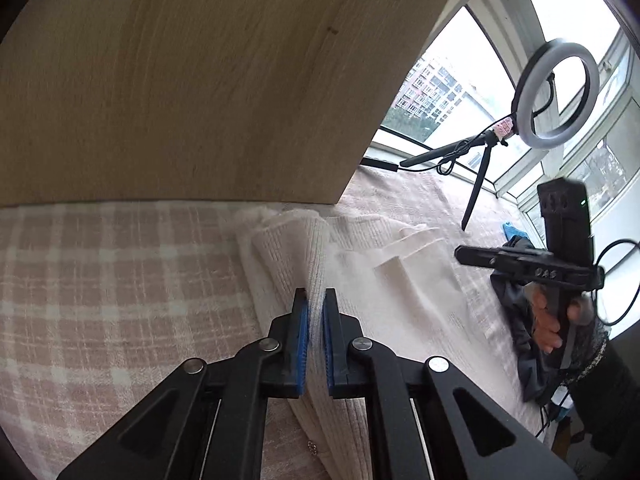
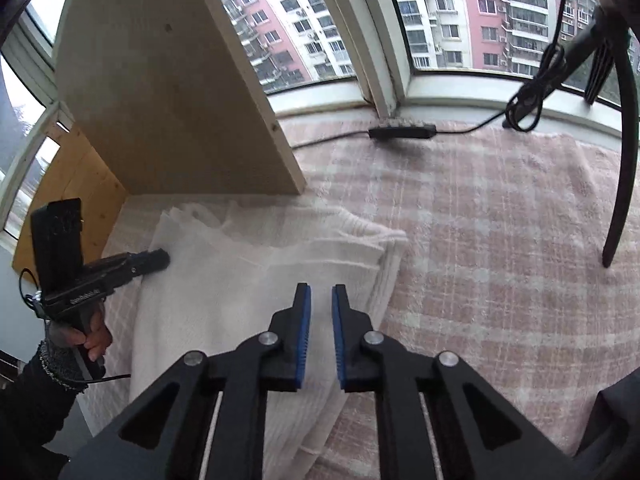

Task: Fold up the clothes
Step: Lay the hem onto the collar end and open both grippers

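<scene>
Cream ribbed knitwear, a garment (image 1: 360, 280) lying on the pink-and-white checked blanket (image 1: 100, 288), fills the middle of the left wrist view. The left gripper (image 1: 316, 312) has its blue pads pressed together on a raised ridge of that knit, pinching the fold between them. Behind it stands a pale wooden board (image 1: 180, 80), upright on the blanket. Off to the right, a hand (image 1: 546, 322) holds the right gripper (image 1: 464, 256) over the far edge of the garment, and a ring light (image 1: 558, 90) on a small tripod stands near the window.

From the right wrist view, the garment (image 2: 240, 288) spreads from the foot of the board (image 2: 160, 100) toward the camera. The right gripper (image 2: 320, 300) hangs over its edge with the pads a narrow gap apart; whether they nip any cloth I cannot tell. At the left, a hand (image 2: 94, 336) steers the left gripper (image 2: 162, 260), whose tip touches the garment's far corner. A black cable box (image 2: 402, 132) lies on the blanket (image 2: 500, 260) below the window.
</scene>
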Motion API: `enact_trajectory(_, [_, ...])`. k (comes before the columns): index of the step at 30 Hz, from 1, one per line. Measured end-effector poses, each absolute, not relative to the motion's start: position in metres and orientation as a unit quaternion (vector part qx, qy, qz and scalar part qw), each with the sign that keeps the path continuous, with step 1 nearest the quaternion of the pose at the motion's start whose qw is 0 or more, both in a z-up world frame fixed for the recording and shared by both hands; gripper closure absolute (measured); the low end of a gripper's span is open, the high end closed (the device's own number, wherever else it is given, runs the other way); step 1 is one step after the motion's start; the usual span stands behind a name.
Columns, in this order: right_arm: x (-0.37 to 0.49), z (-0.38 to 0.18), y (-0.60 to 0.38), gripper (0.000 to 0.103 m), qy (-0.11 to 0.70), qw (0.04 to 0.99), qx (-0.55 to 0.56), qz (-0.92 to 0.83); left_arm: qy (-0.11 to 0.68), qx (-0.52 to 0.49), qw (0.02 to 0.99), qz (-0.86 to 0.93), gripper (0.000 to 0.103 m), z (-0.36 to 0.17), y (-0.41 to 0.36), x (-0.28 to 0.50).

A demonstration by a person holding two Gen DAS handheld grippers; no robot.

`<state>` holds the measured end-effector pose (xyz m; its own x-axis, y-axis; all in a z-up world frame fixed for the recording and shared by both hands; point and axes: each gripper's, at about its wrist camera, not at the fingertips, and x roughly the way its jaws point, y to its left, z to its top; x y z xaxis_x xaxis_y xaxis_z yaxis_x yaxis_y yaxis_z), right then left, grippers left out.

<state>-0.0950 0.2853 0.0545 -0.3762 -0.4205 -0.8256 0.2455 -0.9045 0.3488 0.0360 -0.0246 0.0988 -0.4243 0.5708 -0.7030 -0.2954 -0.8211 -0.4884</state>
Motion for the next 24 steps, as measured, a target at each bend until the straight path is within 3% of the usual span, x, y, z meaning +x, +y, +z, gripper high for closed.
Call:
enact_trajectory(9, [-0.105, 0.035, 0.284, 0.089, -0.096, 0.207, 0.536, -0.813, -0.136, -0.475, 0.265, 0.828, 0.097, 0.096, -0.020, 0.035])
enact_trajectory(13, [-0.103, 0.042, 0.288, 0.075, -0.090, 0.189, 0.533, -0.820, -0.130, -0.478, 0.264, 0.828, 0.097, 0.096, -0.019, 0.035])
enact_trajectory(18, [-0.106, 0.032, 0.275, 0.075, -0.079, 0.207, 0.545, -0.809, -0.123, -0.483, 0.261, 0.827, 0.097, 0.094, -0.016, 0.034])
enact_trajectory(20, [-0.104, 0.028, 0.270, 0.080, -0.066, 0.204, 0.541, -0.813, -0.122, -0.482, 0.261, 0.827, 0.097, 0.095, -0.015, 0.035])
enact_trajectory(21, [-0.101, 0.031, 0.271, 0.092, -0.069, 0.208, 0.533, -0.817, -0.125, -0.481, 0.261, 0.828, 0.097, 0.097, -0.016, 0.036])
enact_trajectory(24, [-0.091, 0.048, 0.278, 0.097, -0.075, 0.208, 0.507, -0.833, -0.147, -0.460, 0.261, 0.836, 0.097, 0.111, -0.026, 0.042])
